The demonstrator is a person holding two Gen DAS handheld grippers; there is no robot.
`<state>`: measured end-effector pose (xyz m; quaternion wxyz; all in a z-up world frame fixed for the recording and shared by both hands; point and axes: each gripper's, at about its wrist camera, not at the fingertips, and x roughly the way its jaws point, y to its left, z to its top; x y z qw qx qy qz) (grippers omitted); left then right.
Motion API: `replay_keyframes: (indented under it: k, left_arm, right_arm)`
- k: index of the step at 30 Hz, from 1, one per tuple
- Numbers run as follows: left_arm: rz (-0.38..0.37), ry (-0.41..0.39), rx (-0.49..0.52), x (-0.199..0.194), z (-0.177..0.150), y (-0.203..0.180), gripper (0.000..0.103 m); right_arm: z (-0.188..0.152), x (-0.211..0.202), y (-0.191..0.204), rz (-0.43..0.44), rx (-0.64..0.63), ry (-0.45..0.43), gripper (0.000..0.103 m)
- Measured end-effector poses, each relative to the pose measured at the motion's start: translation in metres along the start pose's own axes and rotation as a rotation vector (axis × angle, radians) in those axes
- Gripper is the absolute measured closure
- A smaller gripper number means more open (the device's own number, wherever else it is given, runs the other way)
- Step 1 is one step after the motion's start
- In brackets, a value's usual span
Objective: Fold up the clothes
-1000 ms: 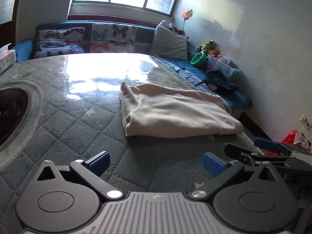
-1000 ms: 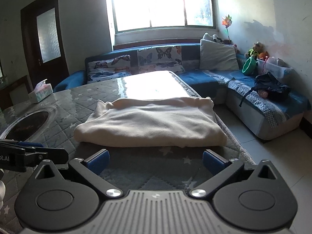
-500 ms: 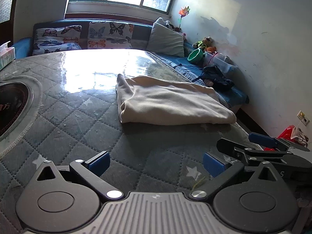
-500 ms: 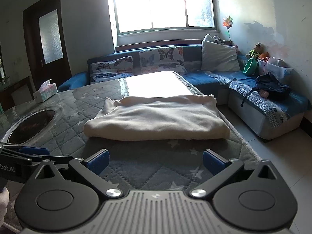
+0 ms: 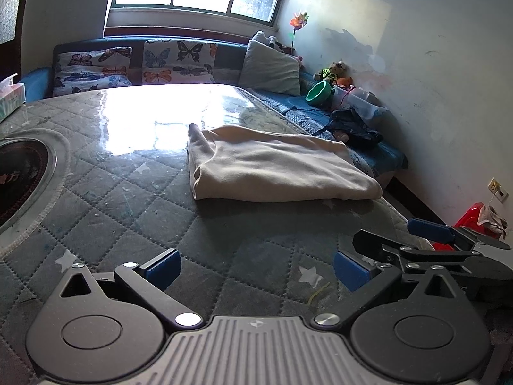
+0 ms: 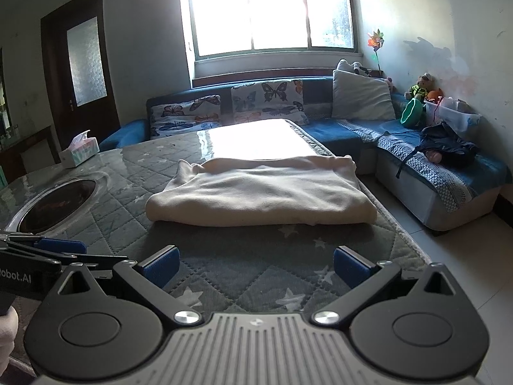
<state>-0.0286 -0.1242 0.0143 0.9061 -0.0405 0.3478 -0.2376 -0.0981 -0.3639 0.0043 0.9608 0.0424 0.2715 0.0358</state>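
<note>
A cream garment (image 5: 275,166) lies folded into a flat rectangle on the quilted grey table cover (image 5: 134,205), near the table's right edge. It also shows in the right wrist view (image 6: 263,195). My left gripper (image 5: 256,266) is open and empty, held back from the garment over the near part of the table. My right gripper (image 6: 255,264) is open and empty, also short of the garment. The right gripper's fingers (image 5: 429,229) show at the right of the left wrist view; the left gripper's fingers (image 6: 61,245) show at the left of the right wrist view.
A round inset burner (image 6: 57,207) sits in the table at the left. A tissue box (image 6: 80,152) stands at the far left. A blue sofa (image 6: 416,160) with butterfly cushions (image 6: 266,102) wraps the far and right sides. Tiled floor (image 6: 455,256) lies right of the table.
Both grippers have drawn back from the folded garment and risen a little. The garment has not moved. Both stay open.
</note>
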Motion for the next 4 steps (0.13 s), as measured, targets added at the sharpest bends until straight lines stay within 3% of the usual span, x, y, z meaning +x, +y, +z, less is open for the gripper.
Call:
replay_keyframes:
  k: [4]
  left_arm:
    - [0.005,-0.005,0.003,-0.0019,0.0004,-0.0007,0.000]
  right_arm:
    - [-0.0008,-0.0019,-0.0010,-0.004,0.005,-0.007,0.000]
